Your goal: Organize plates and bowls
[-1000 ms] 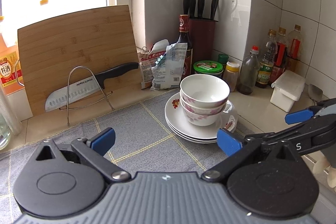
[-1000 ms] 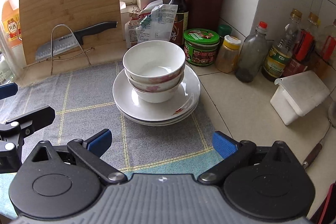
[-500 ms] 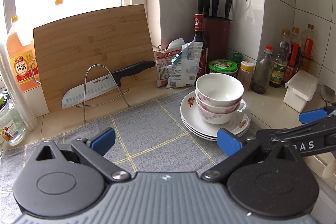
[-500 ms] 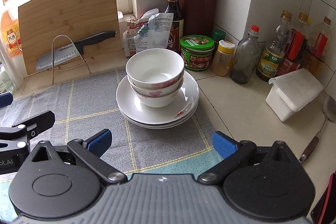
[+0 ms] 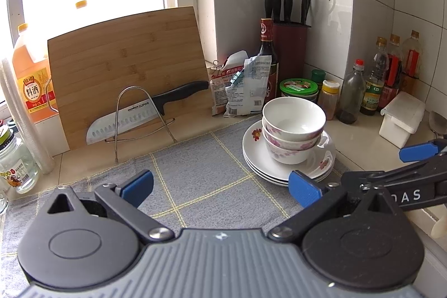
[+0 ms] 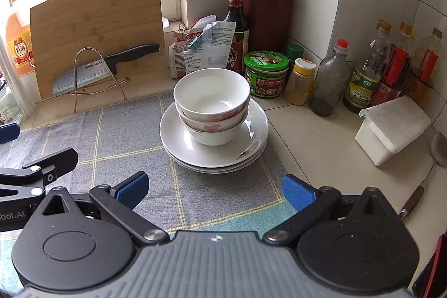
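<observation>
Three white bowls with pink flowers point(image 5: 293, 127) point(image 6: 211, 102) are nested on a stack of white plates point(image 5: 252, 150) point(image 6: 178, 143), all standing on the grey checked mat point(image 5: 195, 178) point(image 6: 128, 136). My left gripper point(image 5: 220, 186) hangs open, near and to the left of the stack, with nothing between its blue pads. My right gripper point(image 6: 215, 190) is also open and empty, in front of the stack. Each gripper's blue-tipped fingers point(image 5: 417, 152) point(image 6: 8, 129) show at the edge of the other's view.
Behind the mat a bamboo cutting board point(image 5: 128, 69) leans on the wall, with a knife on a wire rack point(image 5: 134, 113). Packets, a dark bottle, a knife block point(image 6: 266, 16), jars and oil bottles crowd the corner. A white box point(image 6: 394, 124) and a spatula point(image 6: 427, 166) lie at right.
Both grippers have drawn back and risen from the stack, so the bowls and plates look smaller and farther off. Both stayed open and empty.
</observation>
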`<action>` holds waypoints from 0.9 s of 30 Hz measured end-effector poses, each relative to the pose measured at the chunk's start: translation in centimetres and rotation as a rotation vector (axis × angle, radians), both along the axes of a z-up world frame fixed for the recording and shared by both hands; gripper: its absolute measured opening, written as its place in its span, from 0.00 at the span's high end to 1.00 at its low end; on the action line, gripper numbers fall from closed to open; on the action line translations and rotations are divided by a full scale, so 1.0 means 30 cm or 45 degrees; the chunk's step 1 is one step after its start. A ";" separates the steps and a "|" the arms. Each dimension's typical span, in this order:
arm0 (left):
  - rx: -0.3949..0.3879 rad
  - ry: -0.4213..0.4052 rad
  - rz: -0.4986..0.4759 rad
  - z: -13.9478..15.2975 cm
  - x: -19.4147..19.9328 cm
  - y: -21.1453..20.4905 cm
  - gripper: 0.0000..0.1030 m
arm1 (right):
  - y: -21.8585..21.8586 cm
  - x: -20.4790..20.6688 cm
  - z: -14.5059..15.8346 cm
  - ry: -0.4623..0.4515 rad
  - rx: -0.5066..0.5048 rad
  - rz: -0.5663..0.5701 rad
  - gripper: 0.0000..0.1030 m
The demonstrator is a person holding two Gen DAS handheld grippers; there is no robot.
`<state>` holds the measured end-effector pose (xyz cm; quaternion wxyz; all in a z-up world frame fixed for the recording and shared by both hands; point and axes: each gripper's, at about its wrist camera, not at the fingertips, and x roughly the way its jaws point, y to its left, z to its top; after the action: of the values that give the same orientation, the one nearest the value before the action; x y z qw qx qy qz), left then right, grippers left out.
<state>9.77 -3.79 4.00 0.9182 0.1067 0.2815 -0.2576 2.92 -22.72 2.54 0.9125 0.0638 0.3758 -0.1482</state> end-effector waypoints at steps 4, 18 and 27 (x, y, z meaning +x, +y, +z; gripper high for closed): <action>0.008 0.001 -0.004 0.002 -0.001 -0.001 0.01 | 0.001 -0.004 0.001 -0.001 -0.001 -0.006 0.00; 0.014 0.010 0.001 0.000 -0.003 -0.014 0.01 | -0.008 -0.012 0.004 -0.007 0.007 -0.011 0.00; 0.016 0.011 0.000 -0.001 -0.002 -0.014 0.01 | -0.013 -0.014 0.007 -0.007 0.001 -0.010 0.00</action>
<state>9.71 -4.21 3.98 0.9162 0.1112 0.2872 -0.2564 2.50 -23.12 2.74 0.9130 0.0658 0.3731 -0.1513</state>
